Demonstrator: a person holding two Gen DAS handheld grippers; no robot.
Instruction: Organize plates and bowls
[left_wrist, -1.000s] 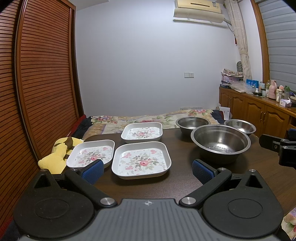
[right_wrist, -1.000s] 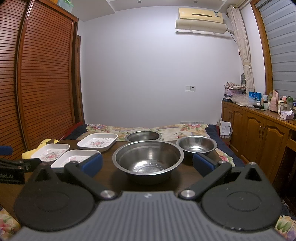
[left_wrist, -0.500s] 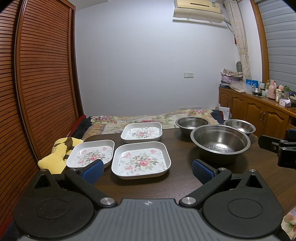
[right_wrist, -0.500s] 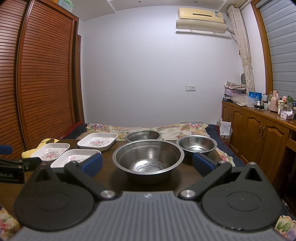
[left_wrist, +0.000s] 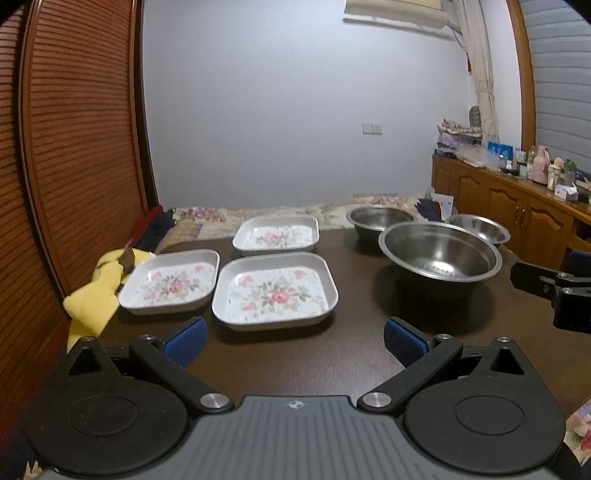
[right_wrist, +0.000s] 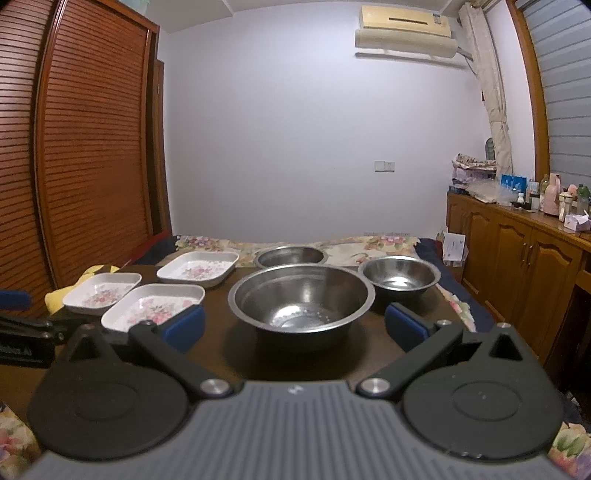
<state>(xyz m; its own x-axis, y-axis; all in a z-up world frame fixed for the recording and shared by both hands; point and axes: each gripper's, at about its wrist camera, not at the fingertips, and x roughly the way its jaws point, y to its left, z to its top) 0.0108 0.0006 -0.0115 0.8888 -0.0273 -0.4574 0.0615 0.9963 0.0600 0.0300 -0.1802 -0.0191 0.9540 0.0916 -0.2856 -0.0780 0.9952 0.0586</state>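
Three white square floral plates lie on the dark table: the near plate (left_wrist: 275, 291), the left plate (left_wrist: 171, 280) and the far plate (left_wrist: 277, 235). To their right stand three steel bowls: a large bowl (left_wrist: 441, 254), a far bowl (left_wrist: 380, 218) and a small right bowl (left_wrist: 478, 228). My left gripper (left_wrist: 293, 338) is open, just short of the near plate. My right gripper (right_wrist: 295, 323) is open before the large bowl (right_wrist: 301, 301), with the small bowl (right_wrist: 400, 275) behind its right finger.
A yellow plush toy (left_wrist: 98, 295) lies at the table's left edge beside the slatted wooden wardrobe (left_wrist: 74, 147). A floral bed (right_wrist: 369, 247) sits behind the table. A wooden cabinet (right_wrist: 517, 266) with bottles runs along the right wall.
The left wrist view has tilted down and drawn slightly closer to the plates. The right wrist view is almost unchanged. Both grippers stay open.
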